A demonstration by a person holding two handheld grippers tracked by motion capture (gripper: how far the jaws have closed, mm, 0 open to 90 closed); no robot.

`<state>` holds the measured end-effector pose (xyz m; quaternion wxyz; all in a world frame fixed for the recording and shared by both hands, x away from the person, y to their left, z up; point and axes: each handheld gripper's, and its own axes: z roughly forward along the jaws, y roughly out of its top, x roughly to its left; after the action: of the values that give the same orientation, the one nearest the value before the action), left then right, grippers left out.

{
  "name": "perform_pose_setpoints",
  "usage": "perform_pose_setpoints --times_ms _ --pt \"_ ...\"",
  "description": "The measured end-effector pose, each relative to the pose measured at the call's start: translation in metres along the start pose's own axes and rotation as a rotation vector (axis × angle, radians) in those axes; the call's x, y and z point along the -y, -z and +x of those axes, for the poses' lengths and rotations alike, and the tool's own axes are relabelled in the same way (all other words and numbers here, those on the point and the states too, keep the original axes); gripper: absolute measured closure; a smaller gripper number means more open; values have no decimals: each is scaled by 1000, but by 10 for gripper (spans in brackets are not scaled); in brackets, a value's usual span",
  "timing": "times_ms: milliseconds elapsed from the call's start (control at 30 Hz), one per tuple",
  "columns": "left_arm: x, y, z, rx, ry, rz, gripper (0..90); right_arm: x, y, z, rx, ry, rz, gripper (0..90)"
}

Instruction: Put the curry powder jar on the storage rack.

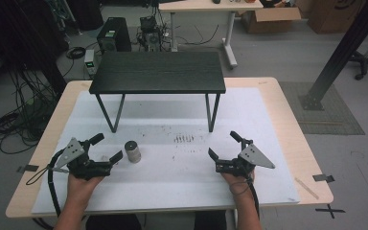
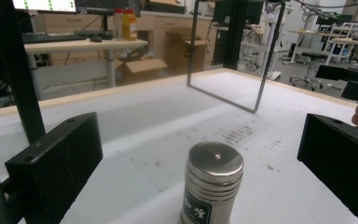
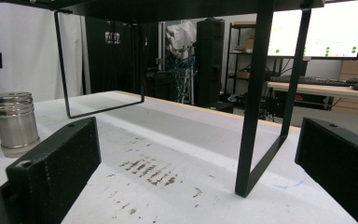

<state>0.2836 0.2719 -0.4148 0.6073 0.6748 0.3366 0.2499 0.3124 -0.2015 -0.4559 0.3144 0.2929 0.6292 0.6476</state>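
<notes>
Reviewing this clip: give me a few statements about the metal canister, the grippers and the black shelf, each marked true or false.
1. The metal canister stands upright on the white mat. True.
2. The left gripper is clamped on the canister. False: its jaws are open, with the canister apart from them.
3. The canister sits on top of the black shelf. False: it stands on the mat in front of it.
4. The right gripper holds nothing, jaws open. True.

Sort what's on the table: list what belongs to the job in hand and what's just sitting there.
In the job:
- steel canister
- left gripper, open, fingers either side of it

Just there:
- black shelf stand
- right gripper, open, idle
- brown stains
</notes>
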Motion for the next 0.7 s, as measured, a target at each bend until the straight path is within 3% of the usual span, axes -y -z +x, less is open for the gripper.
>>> perform_pose_setpoints --times_ms 433,700 --pt "-5 -17 -2 11 -12 103 2 0 0 0 -1 -4 4 0" --pt "-6 -30 -2 42 -15 172 3 0 0 0 -1 -4 3 0"
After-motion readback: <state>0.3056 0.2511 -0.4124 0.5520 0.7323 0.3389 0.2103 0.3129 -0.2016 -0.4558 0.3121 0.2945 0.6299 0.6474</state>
